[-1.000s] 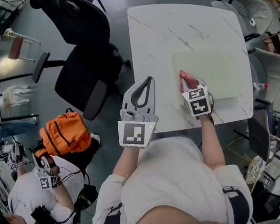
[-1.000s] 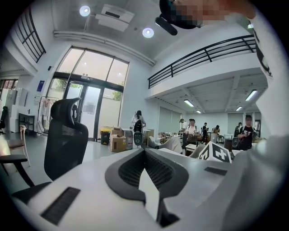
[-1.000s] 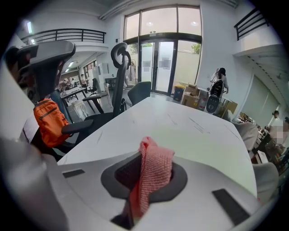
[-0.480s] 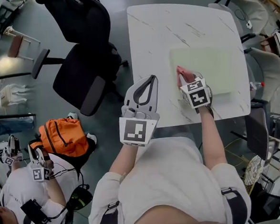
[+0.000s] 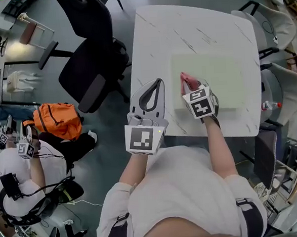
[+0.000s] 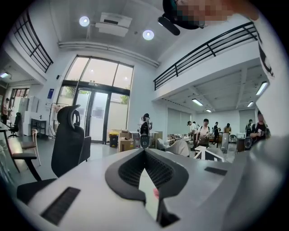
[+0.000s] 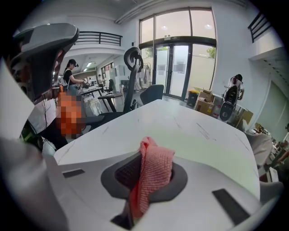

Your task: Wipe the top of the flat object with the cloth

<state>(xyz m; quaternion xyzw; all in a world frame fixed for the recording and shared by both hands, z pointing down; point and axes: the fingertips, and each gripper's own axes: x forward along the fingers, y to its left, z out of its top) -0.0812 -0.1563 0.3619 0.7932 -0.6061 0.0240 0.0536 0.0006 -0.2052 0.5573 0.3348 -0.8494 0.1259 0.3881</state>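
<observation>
Left gripper [image 5: 158,84]: jaws closed on nothing, over the table [image 5: 182,27] just left of the mat [image 5: 219,77]; it pins nothing, so your stroke could drag the mat along the smooth top.
Cloth [image 5: 186,79]: clamped in your right gripper [image 5: 189,87], bunched just inside the mat's left edge; only 1 fold seems pinched, so hard rubbing could tug it loose.
Right gripper tips: close behind the cloth; I cannot tell contact; tilt too steeply and bare jaws, not fabric, could scrape the mat.
Mat: its near edge sits close to the table's near edge; a pull toward you could slide it off.
</observation>
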